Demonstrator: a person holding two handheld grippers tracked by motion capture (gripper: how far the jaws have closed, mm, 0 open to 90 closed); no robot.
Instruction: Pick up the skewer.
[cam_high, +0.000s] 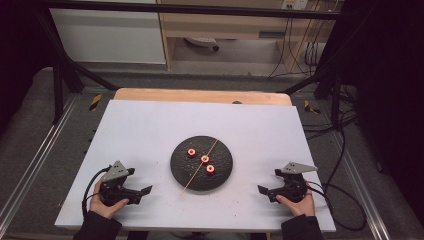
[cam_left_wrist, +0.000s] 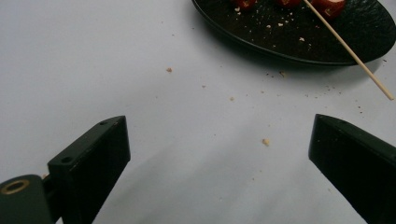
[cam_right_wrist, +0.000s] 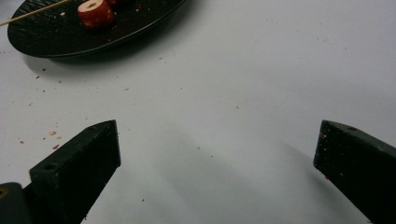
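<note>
3 red pieces (cam_high: 204, 159), skewer (cam_high: 199, 171) on black plate (cam_high: 180, 170)

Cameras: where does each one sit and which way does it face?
High view: above the person's side, looking forward and down on the white table; both hands with left tongs and right tongs show.
Left gripper view: on the left tongs, low over the table, facing the black plate; open jaws show.
Right gripper view: on the right tongs, likewise.
Shared: plate, skewer, red pieces.
</note>
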